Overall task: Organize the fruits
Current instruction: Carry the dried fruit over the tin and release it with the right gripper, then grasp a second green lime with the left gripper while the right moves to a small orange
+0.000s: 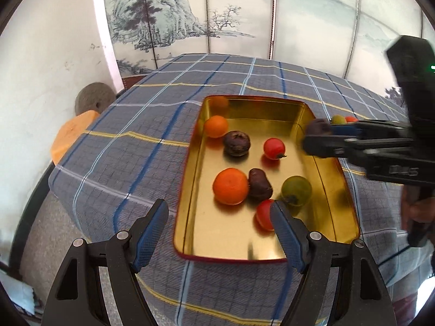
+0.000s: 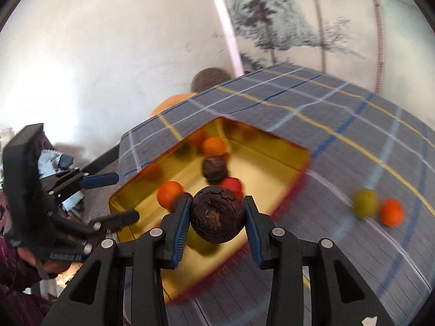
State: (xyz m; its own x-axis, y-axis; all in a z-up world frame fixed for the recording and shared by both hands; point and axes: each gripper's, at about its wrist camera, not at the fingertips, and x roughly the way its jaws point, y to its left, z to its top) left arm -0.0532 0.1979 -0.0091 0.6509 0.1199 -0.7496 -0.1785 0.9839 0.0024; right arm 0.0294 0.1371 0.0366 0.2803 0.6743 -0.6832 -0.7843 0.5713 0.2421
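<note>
Right gripper (image 2: pixel 216 214) pinching dark purple fruit (image 2: pixel 216 214) above gold tin (image 2: pixel 288 152): lower gently, let go in a bare spot, away from left gripper (image 1: pixel 218 214), spread wide.

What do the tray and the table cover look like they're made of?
The tray looks like thin metal with a shiny gold finish: the fruit reflects in its floor and walls. The table cover looks like woven cloth, matte, with a plaid pattern and soft creases.

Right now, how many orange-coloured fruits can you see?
3. Two lie in the gold tray: a small one at its far end and a bigger one nearer. A third sits on the tablecloth. Blur may hide more.
</note>
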